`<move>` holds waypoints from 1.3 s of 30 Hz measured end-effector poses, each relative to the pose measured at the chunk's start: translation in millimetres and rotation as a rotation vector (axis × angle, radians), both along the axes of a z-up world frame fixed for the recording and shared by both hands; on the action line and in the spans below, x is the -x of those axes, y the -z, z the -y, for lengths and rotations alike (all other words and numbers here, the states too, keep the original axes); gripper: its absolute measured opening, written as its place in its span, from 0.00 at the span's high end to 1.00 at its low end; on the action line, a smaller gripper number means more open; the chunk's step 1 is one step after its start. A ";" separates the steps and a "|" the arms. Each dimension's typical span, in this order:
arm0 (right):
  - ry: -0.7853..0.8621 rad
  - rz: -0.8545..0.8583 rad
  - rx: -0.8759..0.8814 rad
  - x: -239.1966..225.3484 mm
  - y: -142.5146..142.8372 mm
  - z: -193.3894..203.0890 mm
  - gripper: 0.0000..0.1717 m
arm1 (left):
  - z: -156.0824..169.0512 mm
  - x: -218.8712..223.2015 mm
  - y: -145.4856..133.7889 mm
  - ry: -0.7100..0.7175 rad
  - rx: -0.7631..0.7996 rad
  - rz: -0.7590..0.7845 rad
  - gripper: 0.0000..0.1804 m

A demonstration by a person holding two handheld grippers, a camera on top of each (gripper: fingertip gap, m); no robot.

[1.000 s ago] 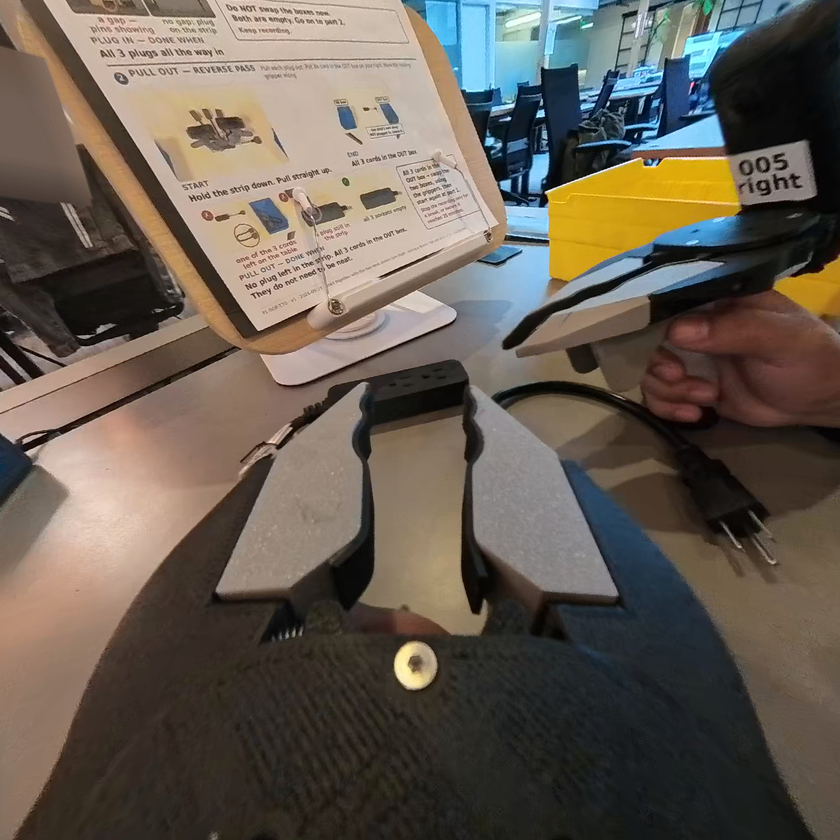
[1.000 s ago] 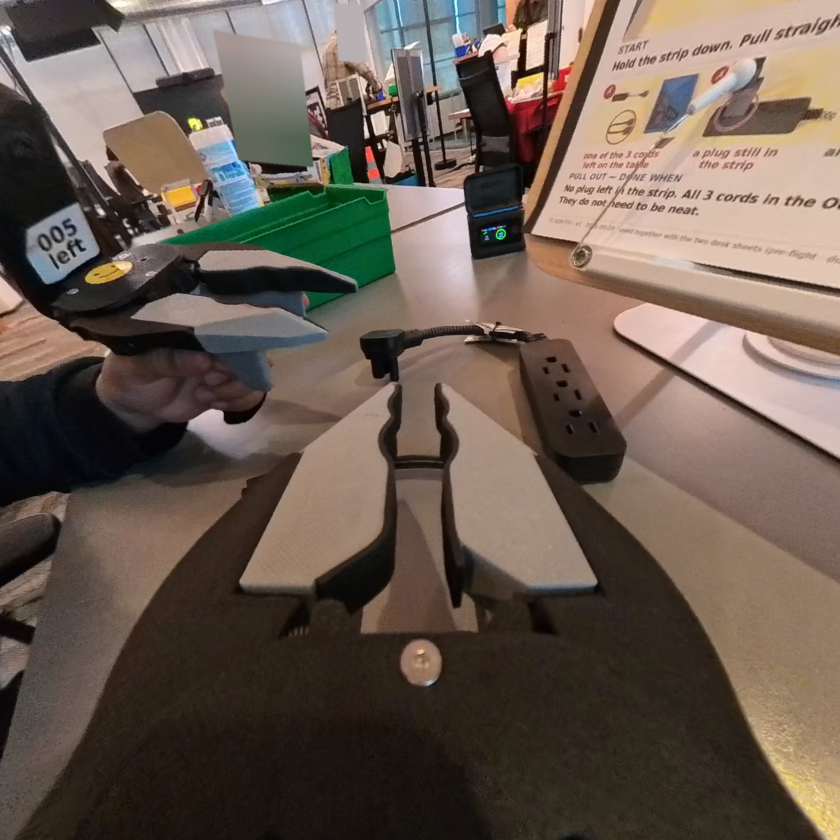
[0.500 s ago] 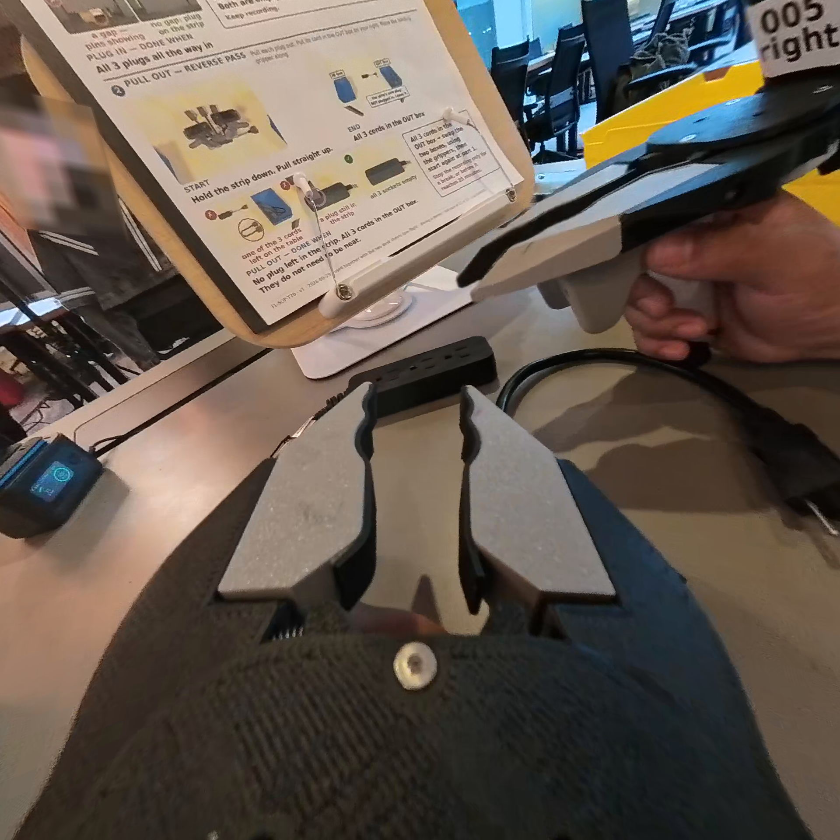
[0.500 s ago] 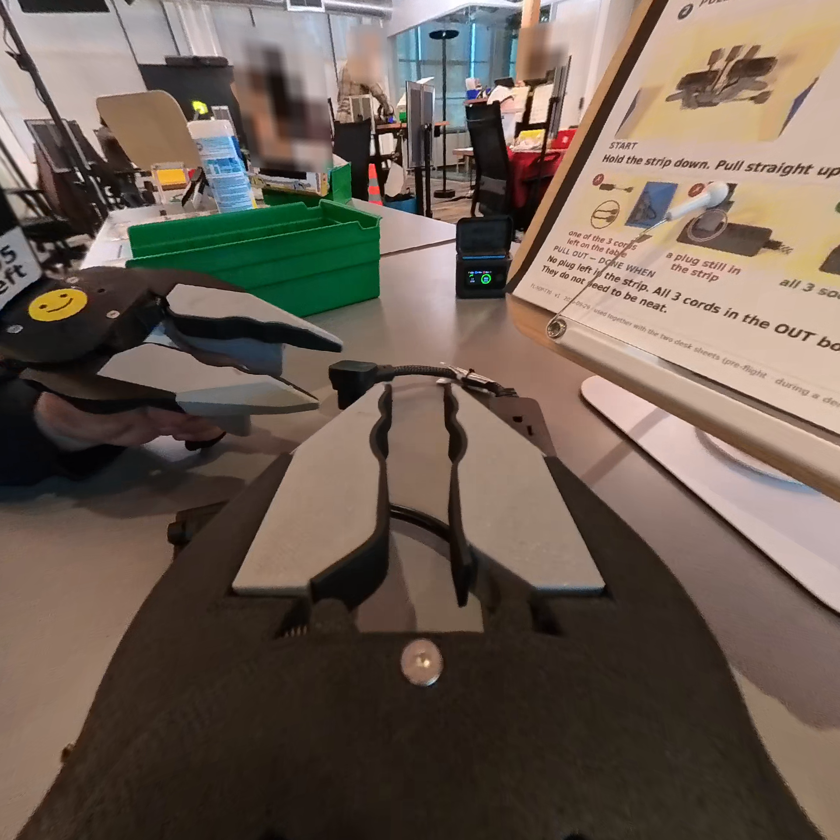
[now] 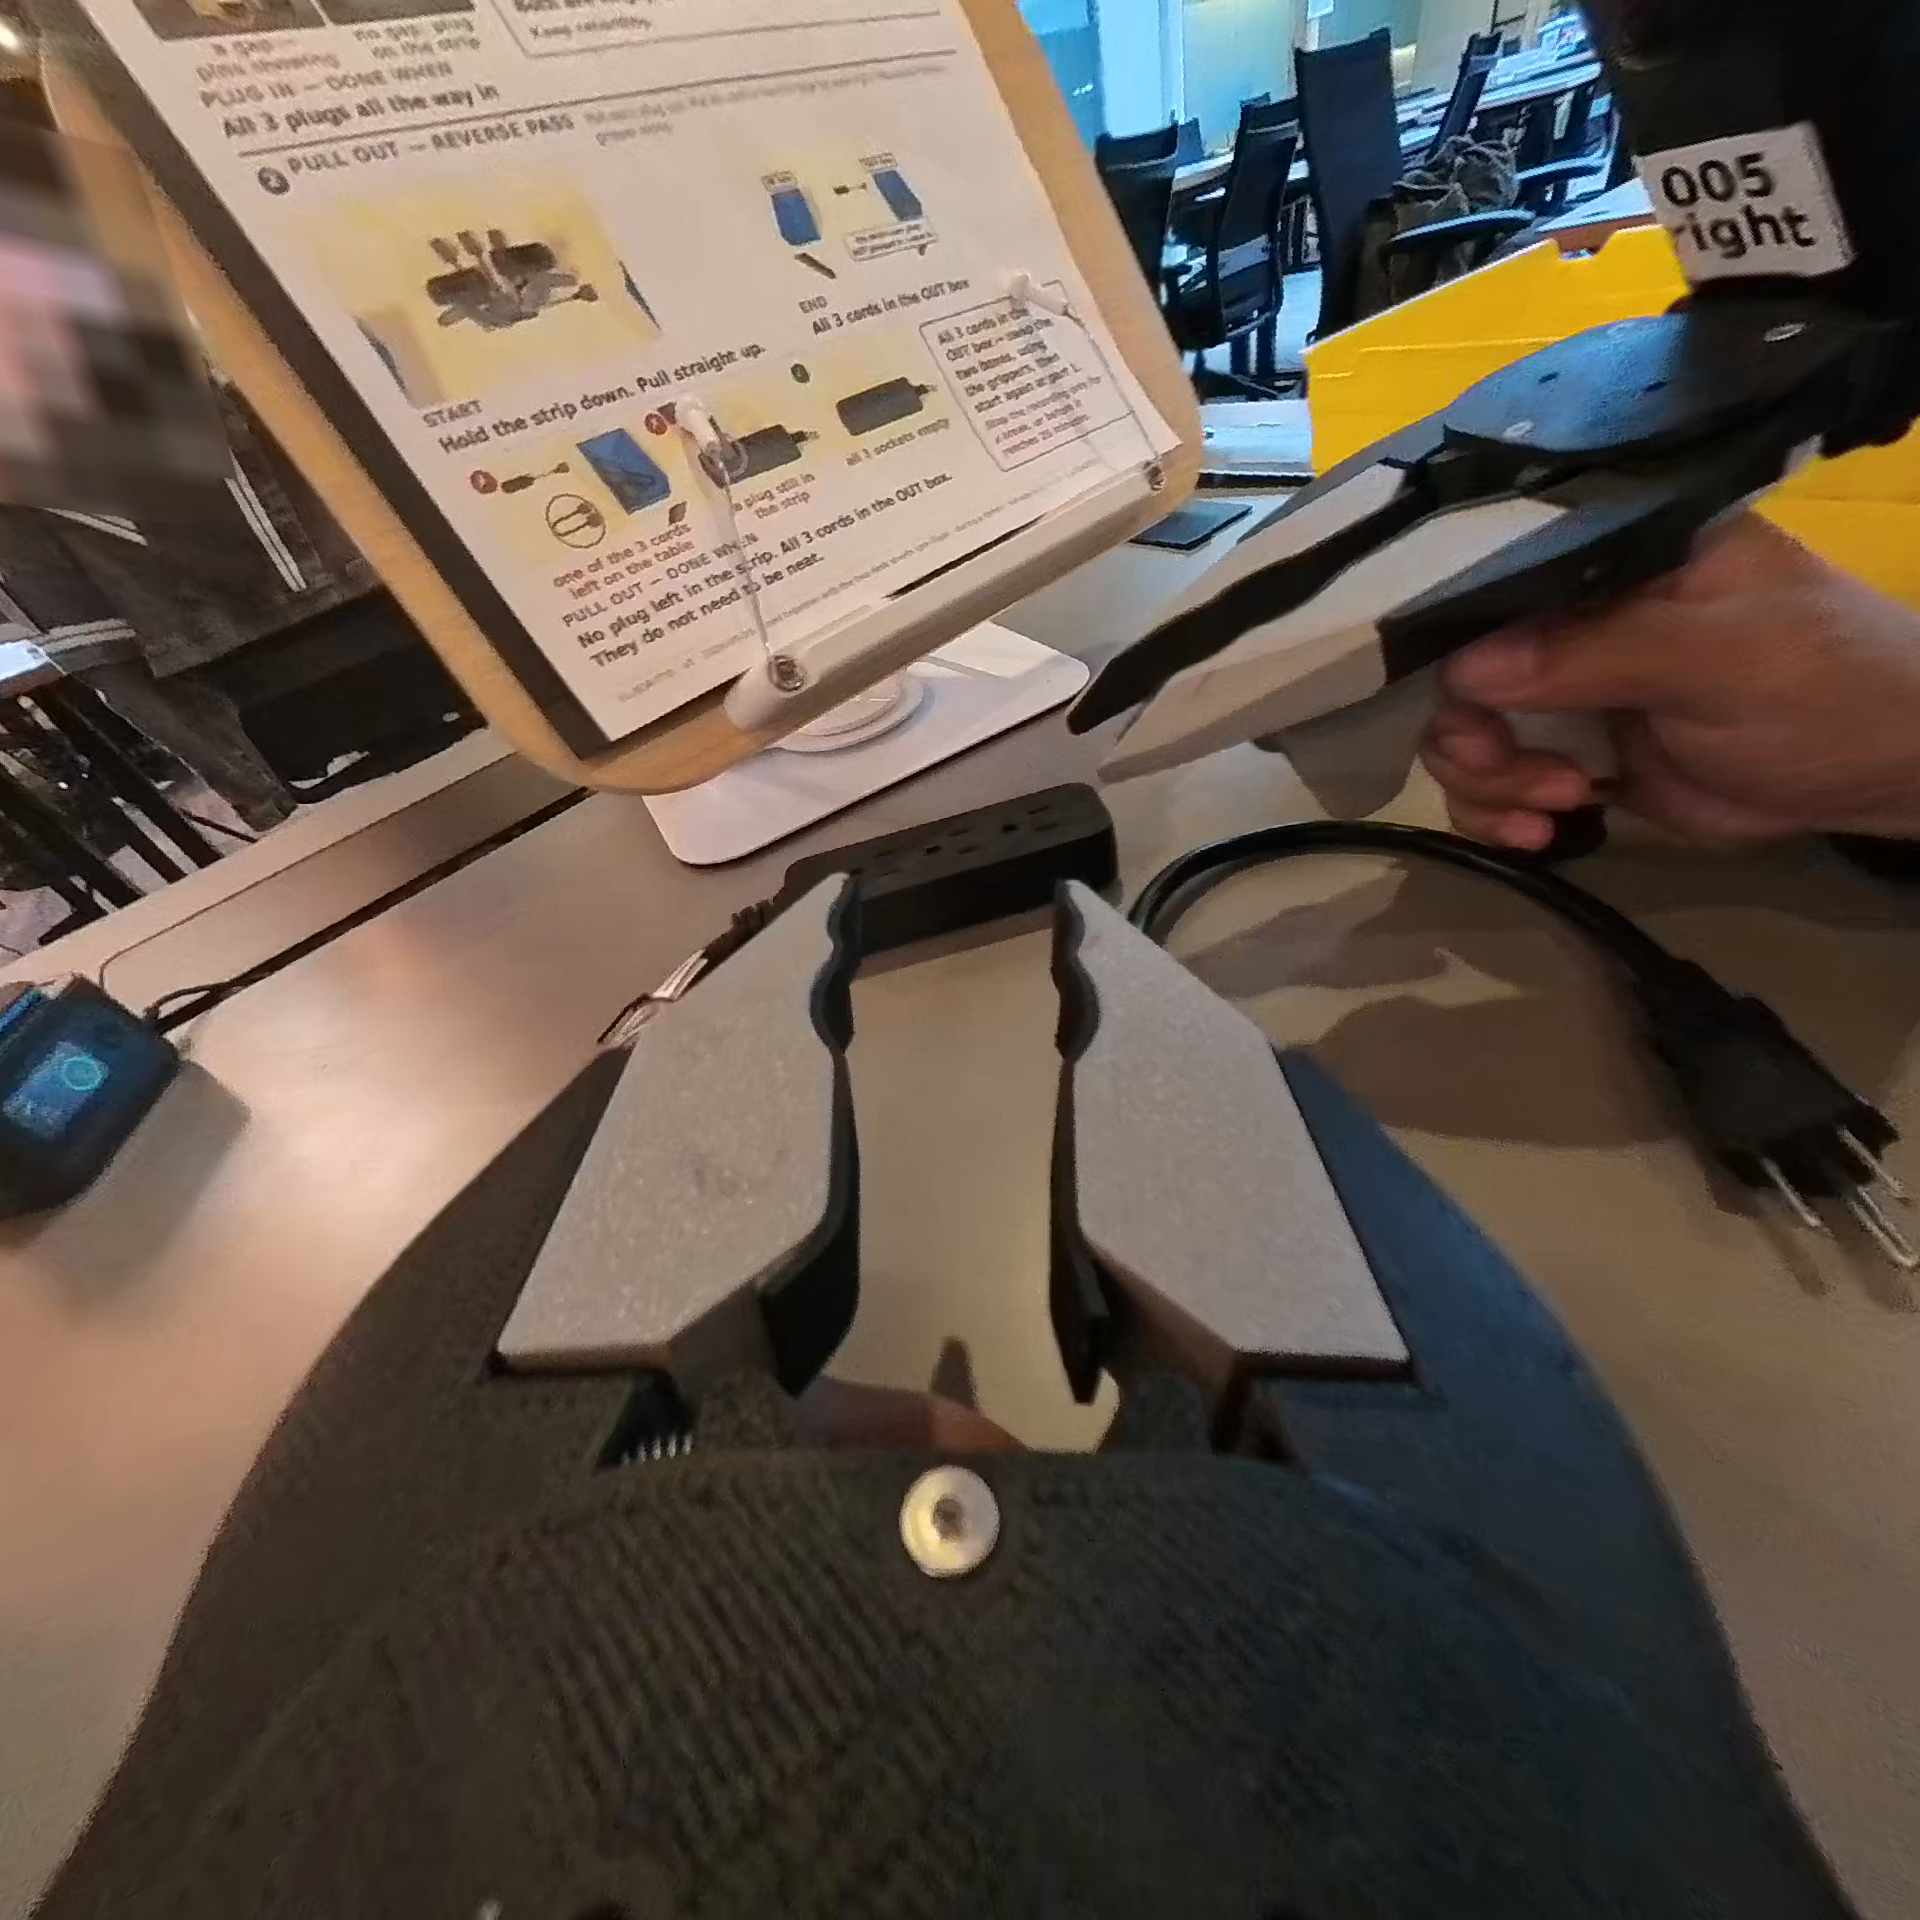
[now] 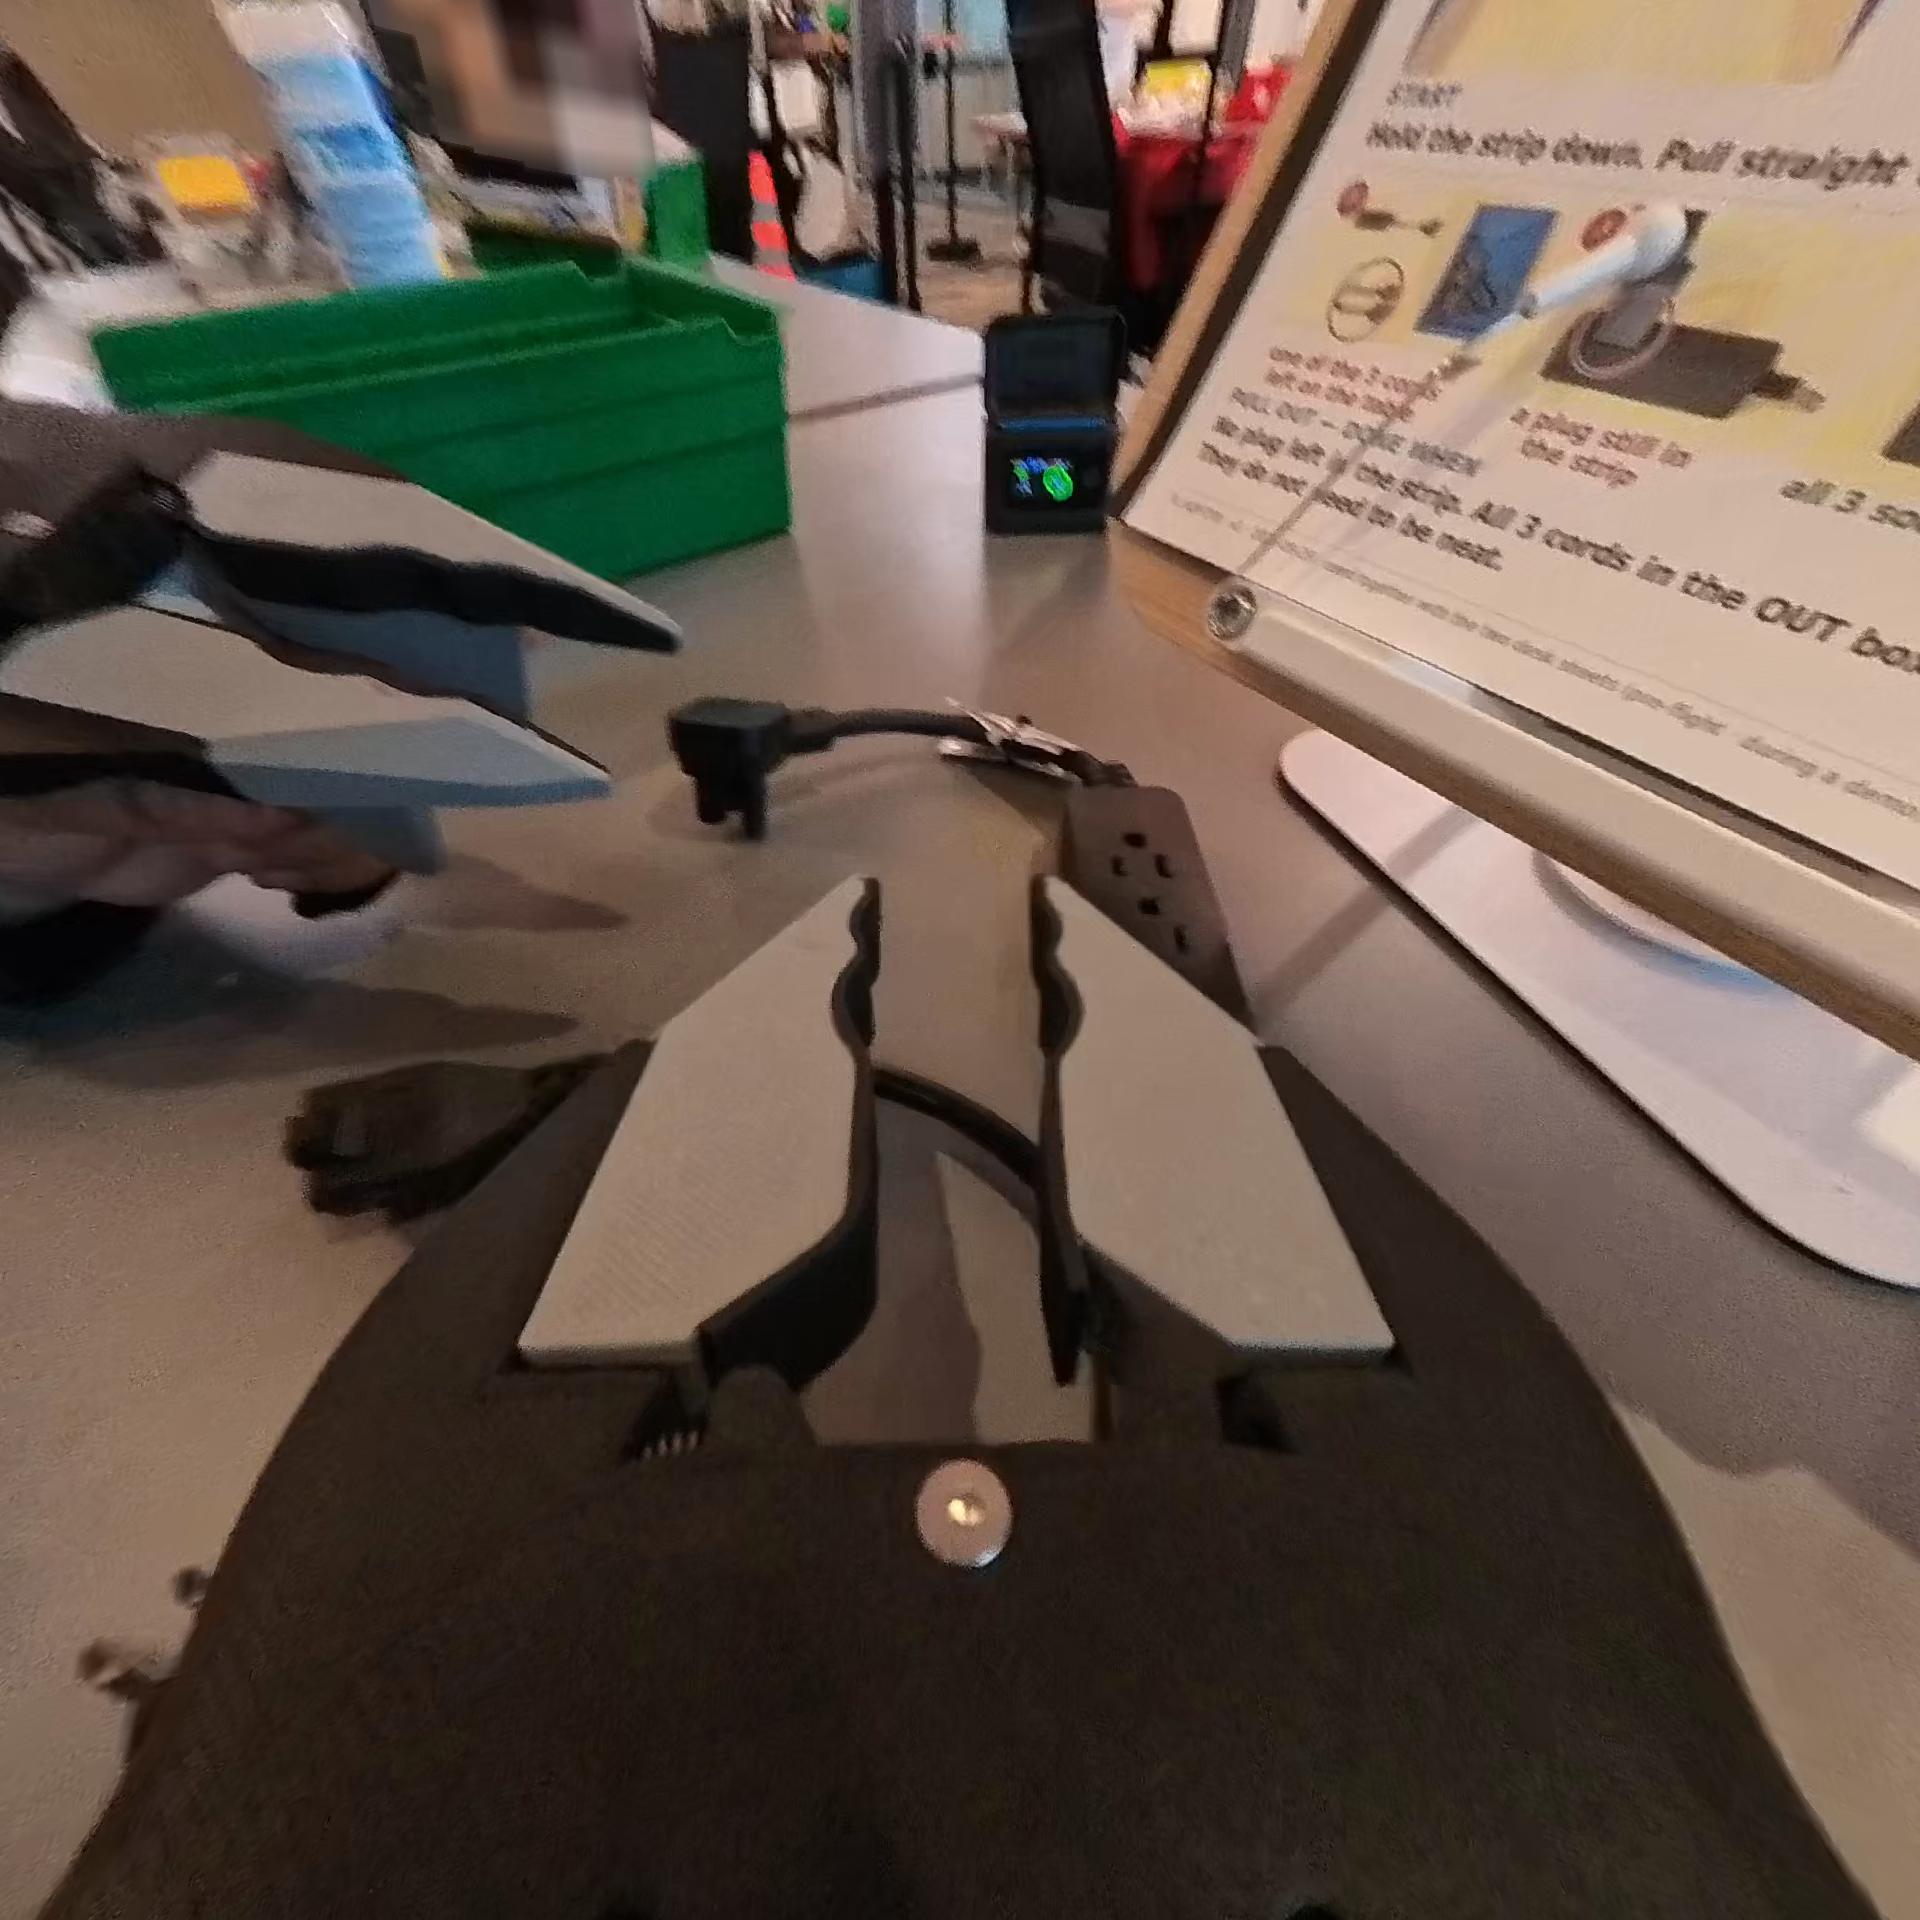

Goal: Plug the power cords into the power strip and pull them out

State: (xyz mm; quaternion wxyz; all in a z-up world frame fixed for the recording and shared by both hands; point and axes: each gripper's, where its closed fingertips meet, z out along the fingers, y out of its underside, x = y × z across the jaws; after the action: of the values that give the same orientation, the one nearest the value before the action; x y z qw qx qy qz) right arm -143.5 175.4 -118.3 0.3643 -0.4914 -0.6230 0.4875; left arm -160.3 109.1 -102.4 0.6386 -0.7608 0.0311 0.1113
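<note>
Lying flat on the table [image 5: 364, 1039], the black power strip [image 5: 977, 862] runs left to right just beyond the left tongs [image 5: 951, 914], sockets up; these tongs stand narrowly apart on nothing. Right of it a loose power cord [image 5: 1558, 935] curves to its plug [image 5: 1787, 1122], prongs pointing right. Above, the right tongs [image 6: 954, 914] gape narrowly, bare. A document stand [image 5: 831, 748] rises behind the strip.

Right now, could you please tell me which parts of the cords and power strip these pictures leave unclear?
- Power strip, left wrist view: near end hidden behind the left claw.
- Power strip, right wrist view: near end covered by the right claw.
- Black power cord: far end hidden behind a hand.
- Cord's plug, right wrist view: blurred and partly covered.
</note>
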 end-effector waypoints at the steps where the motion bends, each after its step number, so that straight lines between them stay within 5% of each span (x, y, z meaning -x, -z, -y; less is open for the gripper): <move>1: 0.030 0.041 -0.030 2.5 7.1 -7.2 0.80 | 0.4 2.8 1.1 -0.006 0.004 0.011 0.81; 4: 0.106 0.157 -0.099 6.8 27.0 -26.7 0.70 | 1.2 7.3 2.4 -0.015 0.011 0.047 0.81; 13: 0.138 0.300 -0.096 18.4 45.7 -43.4 0.63 | 3.9 0.4 -8.0 -0.005 -0.017 -0.001 0.82; 22: 0.067 0.467 -0.024 39.1 73.6 -44.6 0.66 | -0.1 1.2 7.2 -0.009 0.044 -0.018 0.81; 26: 0.046 0.466 -0.012 38.1 74.0 -44.5 0.75 | -1.5 -0.3 11.7 0.000 0.065 -0.016 0.81; 39: -0.054 0.425 -0.033 15.6 57.8 -26.1 0.76 | 5.0 23.8 12.3 -0.050 0.089 0.021 0.80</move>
State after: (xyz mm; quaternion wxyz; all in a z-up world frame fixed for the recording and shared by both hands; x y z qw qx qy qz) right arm -159.1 201.5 -176.1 0.2197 -0.5603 -0.7066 0.3721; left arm -184.2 104.1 -114.8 0.6014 -0.7902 0.0103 0.1175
